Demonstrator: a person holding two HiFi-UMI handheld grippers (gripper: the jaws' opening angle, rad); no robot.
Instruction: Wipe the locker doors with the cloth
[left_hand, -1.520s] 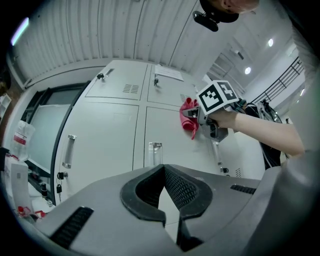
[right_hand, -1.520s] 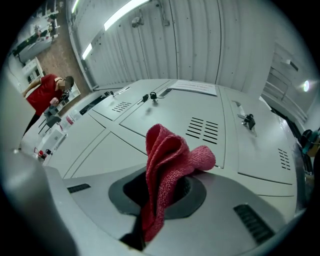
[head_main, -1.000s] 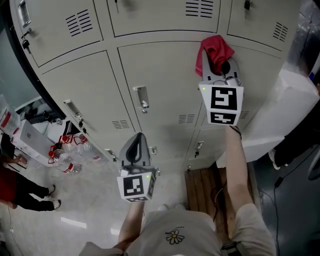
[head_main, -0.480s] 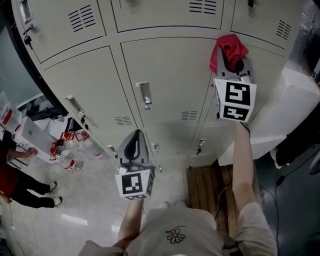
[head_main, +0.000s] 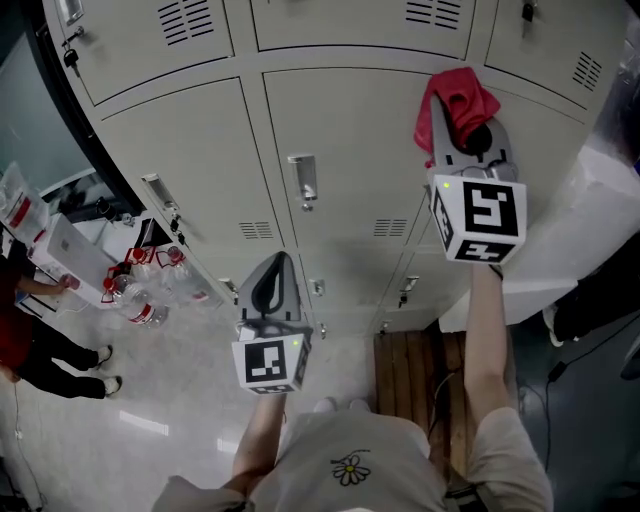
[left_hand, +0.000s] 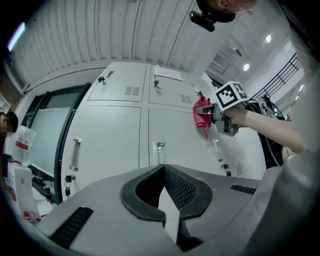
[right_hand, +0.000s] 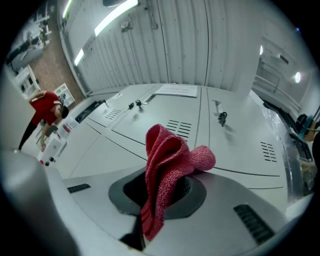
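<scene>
Right tongs (head_main: 462, 125) clamp the red cloth (head_main: 458, 93) before shut locker doors (head_main: 340, 130); left tongs (head_main: 277, 265) closed, empty.

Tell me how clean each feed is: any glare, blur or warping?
Head view: evenly lit, sharp, locker doors bowed by the lens. Left gripper view: heavy fisheye, black corners, no glare on the doors. Right gripper view: same curving, bright strip lights top left, red cloth crisp.
</scene>
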